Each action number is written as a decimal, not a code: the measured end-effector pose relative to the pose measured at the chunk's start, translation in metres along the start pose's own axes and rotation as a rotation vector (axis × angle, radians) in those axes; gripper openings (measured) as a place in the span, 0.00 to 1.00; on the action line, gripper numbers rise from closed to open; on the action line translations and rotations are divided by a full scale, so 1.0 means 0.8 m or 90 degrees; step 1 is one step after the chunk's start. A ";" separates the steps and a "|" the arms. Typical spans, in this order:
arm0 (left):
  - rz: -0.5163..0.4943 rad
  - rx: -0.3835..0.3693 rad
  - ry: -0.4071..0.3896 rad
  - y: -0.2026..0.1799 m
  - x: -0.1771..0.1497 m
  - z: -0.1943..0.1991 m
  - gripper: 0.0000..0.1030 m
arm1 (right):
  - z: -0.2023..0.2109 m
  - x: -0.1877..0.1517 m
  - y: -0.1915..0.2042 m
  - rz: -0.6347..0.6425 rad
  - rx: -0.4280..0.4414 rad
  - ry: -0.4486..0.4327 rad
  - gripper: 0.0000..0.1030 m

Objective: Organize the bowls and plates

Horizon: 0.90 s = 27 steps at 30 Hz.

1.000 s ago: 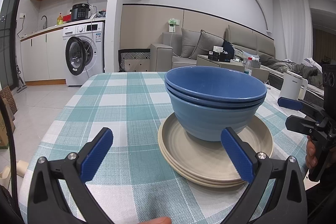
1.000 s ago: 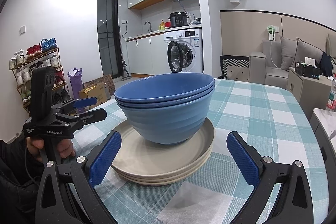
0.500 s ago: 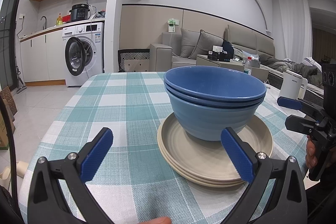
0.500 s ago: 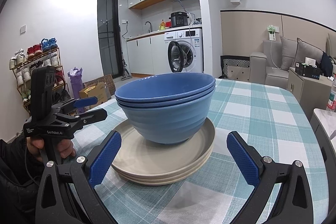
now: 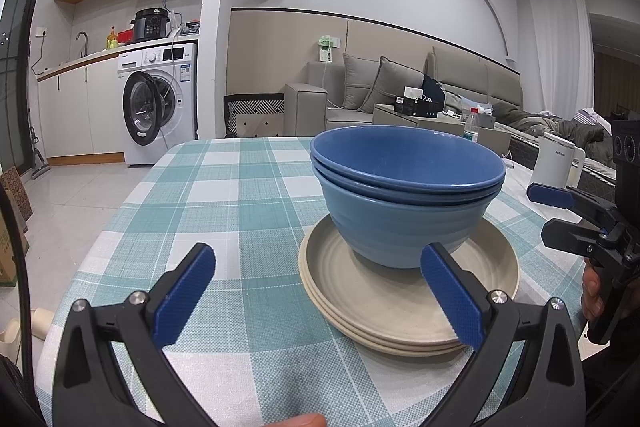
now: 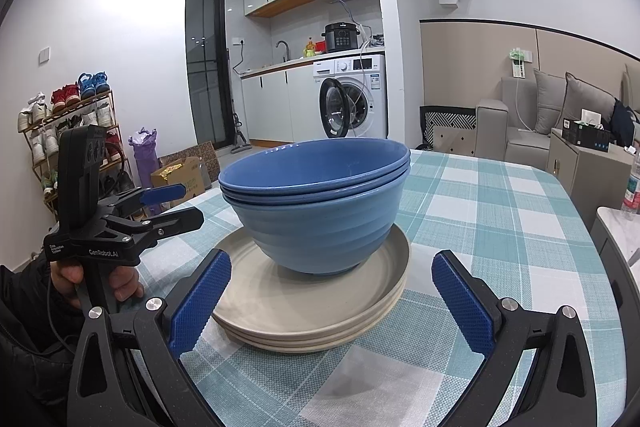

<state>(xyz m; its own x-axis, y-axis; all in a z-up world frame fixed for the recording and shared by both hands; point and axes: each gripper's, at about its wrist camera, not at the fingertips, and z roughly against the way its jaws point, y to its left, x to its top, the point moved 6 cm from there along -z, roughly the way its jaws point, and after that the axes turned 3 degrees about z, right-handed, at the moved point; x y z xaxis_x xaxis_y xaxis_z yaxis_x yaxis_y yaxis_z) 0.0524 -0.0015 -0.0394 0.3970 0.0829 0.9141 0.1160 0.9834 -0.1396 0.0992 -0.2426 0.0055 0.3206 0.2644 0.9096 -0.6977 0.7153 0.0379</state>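
A stack of blue bowls (image 5: 404, 203) sits nested on a stack of beige plates (image 5: 352, 303) on the checked tablecloth. It also shows in the right wrist view, bowls (image 6: 320, 211) on plates (image 6: 288, 311). My left gripper (image 5: 320, 295) is open and empty, just short of the plates' near rim, offset to their left. My right gripper (image 6: 336, 303) is open and empty, its jaws level with the plates' near rim. Each gripper shows in the other's view: the right one (image 5: 576, 219) at the far right, the left one (image 6: 160, 211) at the left, both open.
The table (image 5: 240, 211) has a teal and white checked cloth. A white kettle (image 5: 558, 163) stands beyond the table's right side. A washing machine (image 5: 160, 99), a sofa (image 5: 384, 87) and a shoe rack (image 6: 68, 131) stand around the room.
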 end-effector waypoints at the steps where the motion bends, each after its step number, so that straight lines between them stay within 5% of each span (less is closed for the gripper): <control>1: 0.000 0.000 0.000 0.000 0.000 0.000 1.00 | 0.000 0.000 0.000 0.000 0.000 0.000 0.99; 27: -0.008 -0.008 0.002 -0.007 0.002 0.001 1.00 | 0.001 0.000 -0.001 0.002 -0.002 -0.003 0.99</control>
<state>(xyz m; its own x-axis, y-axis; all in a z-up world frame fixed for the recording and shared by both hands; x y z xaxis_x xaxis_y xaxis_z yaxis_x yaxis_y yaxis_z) 0.0514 -0.0066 -0.0366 0.3982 0.0698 0.9146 0.1324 0.9823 -0.1326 0.0992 -0.2440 0.0055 0.3153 0.2646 0.9114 -0.6969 0.7164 0.0331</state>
